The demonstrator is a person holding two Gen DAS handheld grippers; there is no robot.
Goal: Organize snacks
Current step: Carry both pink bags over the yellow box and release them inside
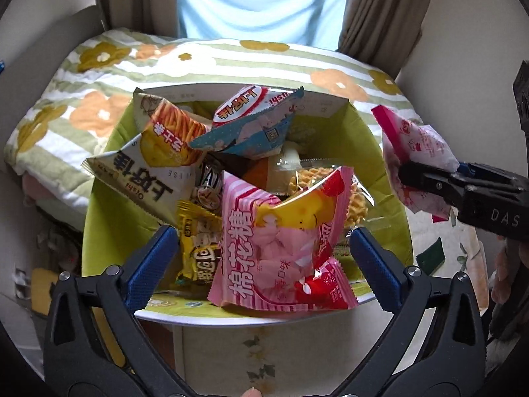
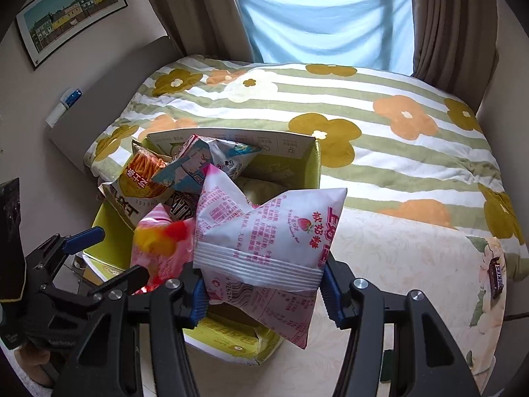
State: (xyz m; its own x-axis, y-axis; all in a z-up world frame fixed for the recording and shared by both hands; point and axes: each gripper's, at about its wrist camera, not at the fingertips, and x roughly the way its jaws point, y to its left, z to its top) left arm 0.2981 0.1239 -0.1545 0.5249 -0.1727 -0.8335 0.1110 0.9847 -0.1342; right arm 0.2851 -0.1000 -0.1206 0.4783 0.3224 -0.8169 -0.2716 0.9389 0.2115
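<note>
One white-and-pink snack bag [image 2: 264, 251] sits clamped between the fingers of the right gripper [image 2: 263, 289], its crimped band pinched by both blue pads while the printed body puffs upward and a corner droops below; the bag hangs just beside the right edge of the green box [image 1: 380, 152], over its near corner. Seen from the left wrist, the same bag is held up beside the box's right wall. Both fingers of the left gripper [image 1: 261, 258] stand spread wide and hold nothing, poised over the near rim of the box with a pink marshmallow bag [image 1: 281, 248] lying between them but touching neither pad. Inside the box the snacks are heaped: one cheese-stick bag [image 1: 145, 172] at the left, one blue-and-white bag [image 1: 251, 125] at the far side, one small yellow packet [image 1: 198, 248] just left of the marshmallow bag, and one clear pack of waffle-like biscuits [image 1: 330, 182] to its right. Beyond the box lies a bed with a striped flowered quilt [image 2: 363, 125]; behind that hang brown curtains [image 2: 453, 16] and a pale blue cloth [image 2: 324, 16]. One chocolate bar [image 2: 497, 279] rests well to the right of the box, and one framed picture [image 2: 71, 13] hangs on the wall to its left.
</note>
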